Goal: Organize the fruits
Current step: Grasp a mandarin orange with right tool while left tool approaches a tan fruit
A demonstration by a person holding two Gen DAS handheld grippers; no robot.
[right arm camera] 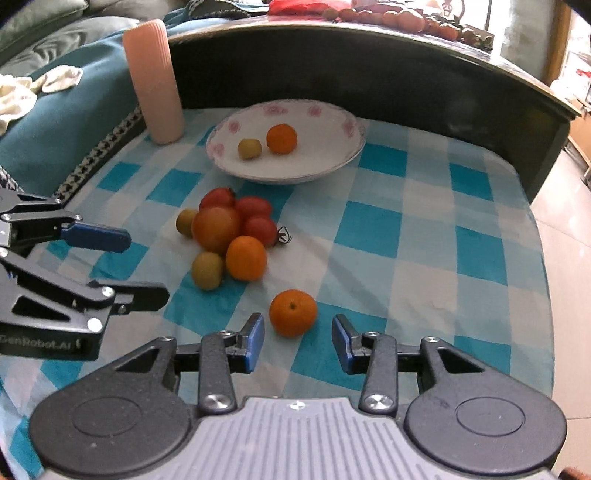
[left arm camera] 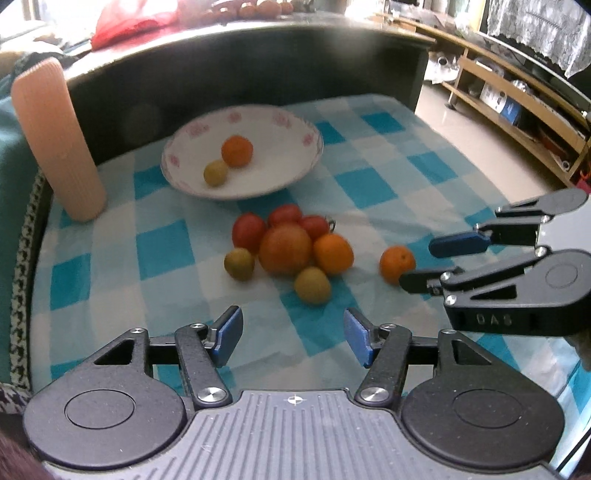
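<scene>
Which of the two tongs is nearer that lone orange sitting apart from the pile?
The right tongs: open, the lone orange sits just ahead between their tips. The left tongs hover open farther back, nearer the pile.

Counter [right arm camera: 424,206] w/ blue-and-white checked cloth [left arm camera: 369,184]. Behind it a dark curved ledge [left arm camera: 258,55], red bag [left arm camera: 129,18] on top. Pale tiled floor [left arm camera: 480,133] to the right, glossy, bright daylight. Low wooden shelf unit [left arm camera: 517,107] along the far wall, boxes & misc inside. Lace curtain [left arm camera: 535,26] above it. Teal sofa [right arm camera: 55,122] on the other side, crumpled white cloth [right arm camera: 33,88] on it.
</scene>
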